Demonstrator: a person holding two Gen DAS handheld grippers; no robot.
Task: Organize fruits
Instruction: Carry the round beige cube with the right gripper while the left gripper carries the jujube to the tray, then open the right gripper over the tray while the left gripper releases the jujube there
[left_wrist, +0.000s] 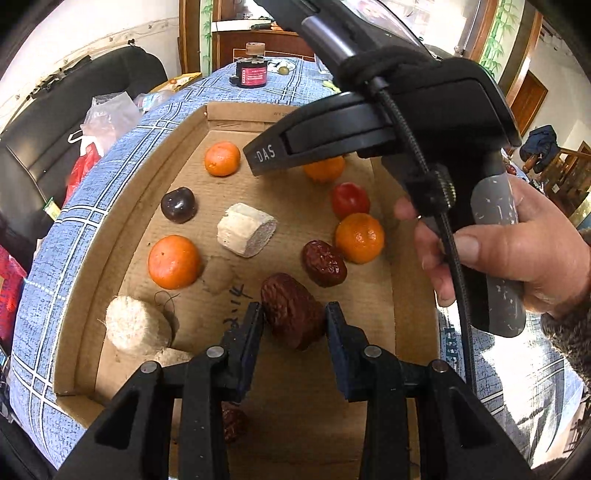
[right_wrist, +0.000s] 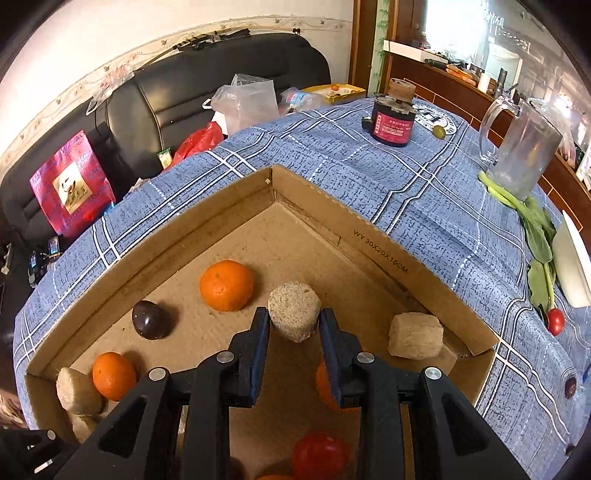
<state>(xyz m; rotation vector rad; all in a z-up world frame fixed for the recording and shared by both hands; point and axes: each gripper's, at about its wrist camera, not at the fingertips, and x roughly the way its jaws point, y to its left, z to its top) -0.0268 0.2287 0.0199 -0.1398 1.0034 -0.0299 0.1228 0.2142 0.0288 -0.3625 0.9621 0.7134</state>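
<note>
Where cardboard box (right_wrist: 380, 254) reads "WY 30X20X19CM".

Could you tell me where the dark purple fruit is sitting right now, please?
The dark purple fruit lies on the cardboard tray's floor, left side of the left wrist view, between two oranges, near the tray's left wall.

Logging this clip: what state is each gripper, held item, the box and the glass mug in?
left gripper: shut on red date
red date: held, above box floor
right gripper: shut on sugarcane piece
sugarcane piece: gripped, upright
cardboard box: open-topped, fruit inside
glass mug: upright, looks empty
</note>
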